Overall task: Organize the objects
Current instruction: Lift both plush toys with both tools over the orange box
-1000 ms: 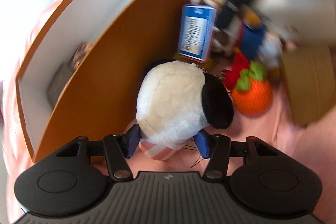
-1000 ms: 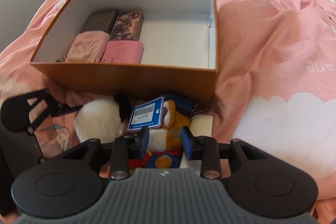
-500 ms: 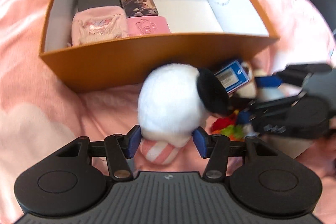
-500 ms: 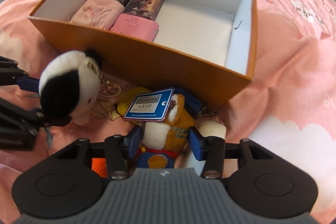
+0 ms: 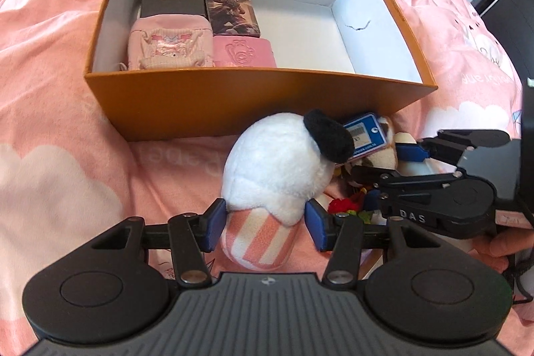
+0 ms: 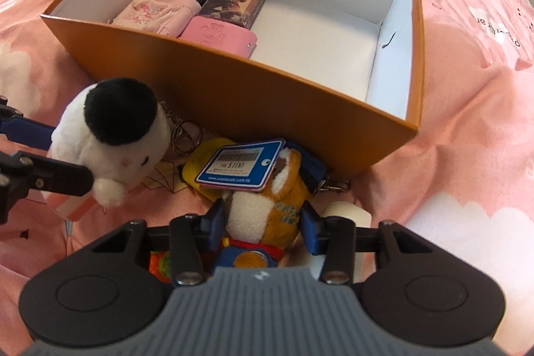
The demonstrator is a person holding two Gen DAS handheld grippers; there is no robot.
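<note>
Two plush toys in play: the white plush (image 5: 277, 162) pinched in the left claw (image 5: 263, 224), the brown plush (image 6: 267, 209) squeezed by the right claw (image 6: 263, 227), whose jaws just narrowed. Both sit before the orange box (image 5: 233, 99) on the bed, four items inside.

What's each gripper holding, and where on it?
Left gripper: white plush, pinched at its striped base. Right gripper: brown plush, jaws just closing around its body.

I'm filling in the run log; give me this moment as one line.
left hand-held gripper: shut on white plush | right hand-held gripper: closing around bear plush | orange box: four items inside, right half bare
</note>
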